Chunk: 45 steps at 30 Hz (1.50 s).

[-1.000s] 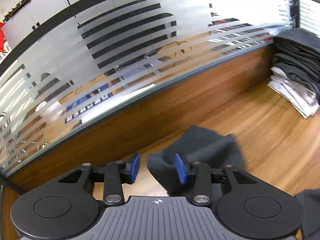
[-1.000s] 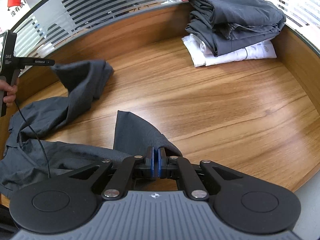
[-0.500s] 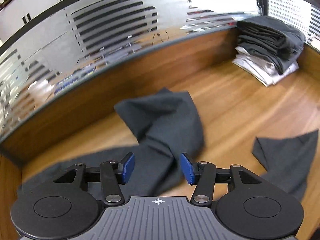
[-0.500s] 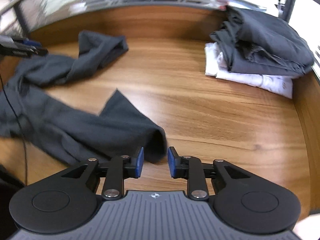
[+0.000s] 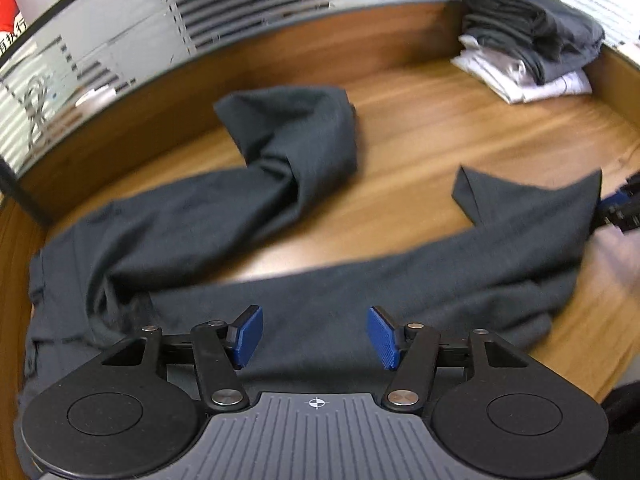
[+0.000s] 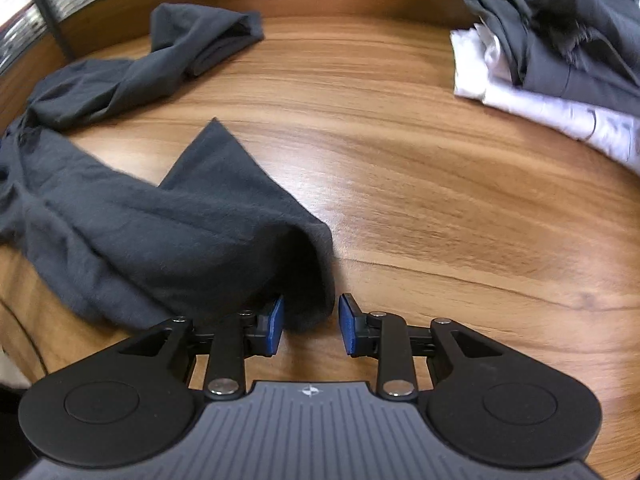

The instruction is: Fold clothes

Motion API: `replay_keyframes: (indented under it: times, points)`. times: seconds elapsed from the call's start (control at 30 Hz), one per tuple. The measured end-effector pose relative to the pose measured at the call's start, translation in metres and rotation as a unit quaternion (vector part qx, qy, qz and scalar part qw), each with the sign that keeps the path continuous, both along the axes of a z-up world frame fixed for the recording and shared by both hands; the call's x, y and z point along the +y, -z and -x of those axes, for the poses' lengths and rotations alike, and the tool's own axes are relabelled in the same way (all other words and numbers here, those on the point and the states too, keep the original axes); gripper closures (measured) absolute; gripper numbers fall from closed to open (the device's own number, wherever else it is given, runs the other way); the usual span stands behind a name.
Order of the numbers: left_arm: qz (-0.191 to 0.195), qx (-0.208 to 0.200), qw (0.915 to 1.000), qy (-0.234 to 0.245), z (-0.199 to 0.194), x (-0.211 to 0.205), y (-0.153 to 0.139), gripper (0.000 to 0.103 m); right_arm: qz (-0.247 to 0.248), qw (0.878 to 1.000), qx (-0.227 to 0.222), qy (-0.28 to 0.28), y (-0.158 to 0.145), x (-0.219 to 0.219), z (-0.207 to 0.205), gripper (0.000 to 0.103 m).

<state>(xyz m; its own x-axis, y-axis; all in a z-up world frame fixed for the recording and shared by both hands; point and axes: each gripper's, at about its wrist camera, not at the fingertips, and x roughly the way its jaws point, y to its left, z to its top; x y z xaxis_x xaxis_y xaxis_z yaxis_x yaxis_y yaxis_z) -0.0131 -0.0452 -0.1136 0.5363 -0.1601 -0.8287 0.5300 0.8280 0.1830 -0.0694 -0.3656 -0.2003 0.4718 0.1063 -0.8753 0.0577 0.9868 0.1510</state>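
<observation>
Dark grey trousers (image 5: pixel 192 232) lie crumpled on the wooden table (image 5: pixel 420 132), one leg twisted toward the back wall, the other stretched to the right. My left gripper (image 5: pixel 316 336) hovers over the near part of the cloth, its jaws opening with nothing pinched between them. In the right wrist view the end of the trouser leg (image 6: pixel 224 216) lies bunched on the table. Its tip sits between the pads of my right gripper (image 6: pixel 311 327), whose jaws are opening and do not press on it. The right gripper (image 5: pixel 622 206) also shows at the edge of the left wrist view.
A stack of folded grey and white clothes (image 5: pixel 532 44) sits in the far right corner (image 6: pixel 560 60). A low wooden wall (image 5: pixel 280 52) with striped frosted glass above bounds the table. Bare wood (image 6: pixel 440 200) lies between the trousers and the stack.
My right gripper was shut on the leg end; it has let go and sunk toward the table. My left gripper has drawn back from the far leg and opened wider.
</observation>
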Motion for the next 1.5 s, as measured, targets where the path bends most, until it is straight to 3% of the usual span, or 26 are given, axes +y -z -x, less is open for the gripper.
replay_keyframes:
  times: [0.07, 0.1, 0.13, 0.27, 0.47, 0.67, 0.9, 1.1, 1.27, 1.37, 1.43, 1.5]
  points:
    - [-0.005, 0.004, 1.0000, -0.001, 0.007, -0.002, 0.005, 0.040, -0.013, 1.000, -0.004, 0.007, 0.003, -0.002, -0.001, 0.070]
    - [-0.009, 0.006, 0.9999, -0.002, 0.011, -0.003, 0.008, 0.039, -0.016, 1.000, -0.005, 0.009, 0.003, -0.003, -0.001, 0.083]
    - [-0.014, 0.008, 0.9999, -0.003, 0.014, -0.003, 0.011, 0.039, -0.019, 1.000, -0.005, 0.010, 0.004, -0.004, -0.001, 0.102]
    - [-0.013, 0.015, 0.9997, -0.017, 0.019, 0.000, 0.019, 0.039, -0.008, 1.000, -0.019, -0.004, -0.019, -0.009, 0.004, 0.102]
    - [0.000, 0.005, 0.9987, -0.050, 0.020, 0.008, 0.015, 0.039, 0.058, 0.994, -0.069, -0.059, -0.104, -0.011, 0.001, 0.102]
    - [0.008, -0.014, 0.9957, -0.091, 0.023, 0.023, 0.008, 0.039, 0.104, 0.980, -0.092, -0.141, -0.152, 0.002, -0.049, 0.102]
    - [0.004, -0.031, 0.9892, -0.143, 0.031, 0.049, -0.005, 0.039, 0.132, 0.964, -0.076, -0.218, -0.123, 0.048, -0.134, 0.102]
    - [-0.008, -0.028, 0.9820, -0.187, 0.044, 0.068, -0.014, 0.039, 0.107, 0.960, -0.023, -0.258, -0.078, 0.073, -0.215, 0.101]
    - [0.009, -0.016, 0.9733, -0.229, 0.051, 0.080, -0.019, 0.039, 0.093, 0.956, 0.023, -0.277, -0.052, 0.081, -0.252, 0.100]
    - [0.009, -0.013, 0.9711, -0.238, 0.054, 0.081, -0.018, 0.038, 0.091, 0.954, 0.038, -0.284, -0.045, 0.082, -0.261, 0.091]
    - [0.008, -0.009, 0.9706, -0.241, 0.054, 0.081, -0.017, 0.038, 0.093, 0.954, 0.035, -0.284, -0.047, 0.082, -0.260, 0.073]
    - [0.008, -0.008, 0.9711, -0.239, 0.053, 0.078, -0.015, 0.038, 0.083, 0.955, 0.029, -0.284, -0.056, 0.078, -0.257, 0.068]
